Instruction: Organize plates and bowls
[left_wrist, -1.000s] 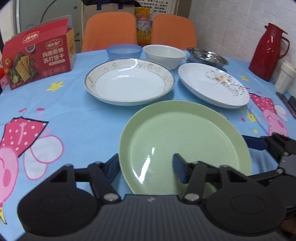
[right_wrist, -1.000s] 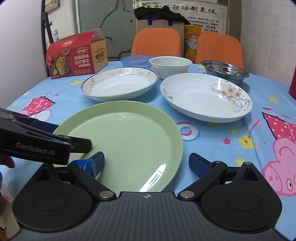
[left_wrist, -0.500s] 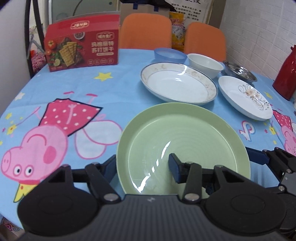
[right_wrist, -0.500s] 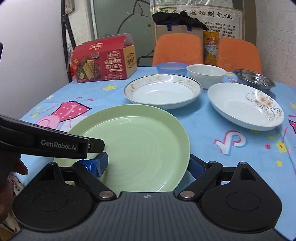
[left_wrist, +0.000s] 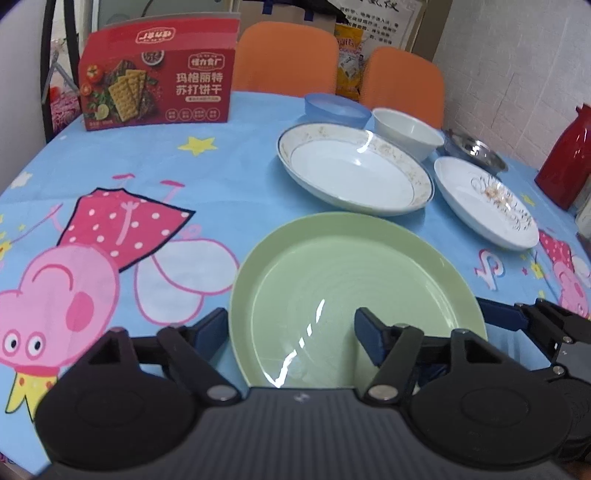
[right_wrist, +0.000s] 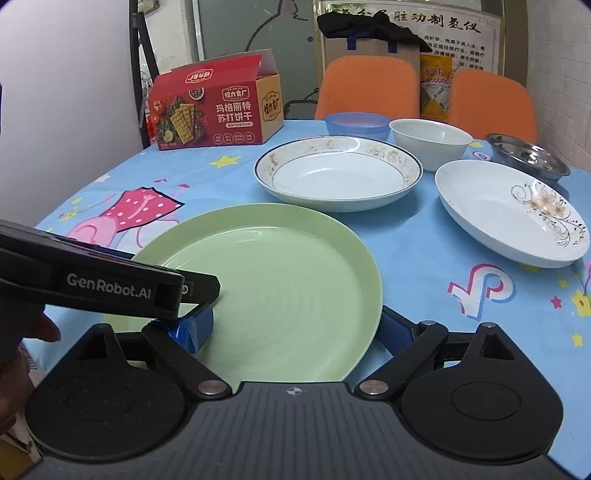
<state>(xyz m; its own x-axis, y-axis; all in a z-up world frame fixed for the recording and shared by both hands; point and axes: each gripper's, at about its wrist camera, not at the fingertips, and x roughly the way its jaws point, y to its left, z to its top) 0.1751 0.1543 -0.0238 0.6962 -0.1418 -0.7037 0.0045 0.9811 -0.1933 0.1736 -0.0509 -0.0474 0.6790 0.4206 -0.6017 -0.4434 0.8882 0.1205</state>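
Observation:
A light green plate (left_wrist: 351, 288) (right_wrist: 273, 295) is held at its near edge. My left gripper (left_wrist: 291, 334) has one finger under the plate's left rim and one over its inside, gripping that rim. My right gripper (right_wrist: 299, 330) straddles the plate's right rim the same way. Behind it lie a gold-rimmed white plate (left_wrist: 354, 168) (right_wrist: 338, 171), a flower-pattern white plate (left_wrist: 484, 201) (right_wrist: 511, 212), a blue bowl (left_wrist: 336, 107) (right_wrist: 356, 123), a white bowl (left_wrist: 406, 131) (right_wrist: 430, 142) and a steel bowl (left_wrist: 476, 153) (right_wrist: 528, 155).
A red cracker box (left_wrist: 159, 92) (right_wrist: 214, 114) stands at the back left of the round table with the cartoon cloth (left_wrist: 110, 221). A red thermos (left_wrist: 565, 162) stands at the right. Two orange chairs (right_wrist: 365, 88) are behind the table.
Both grippers and the green plate have shifted left over the table, away from the other plates. The cracker box has come more into view. The grips look unchanged.

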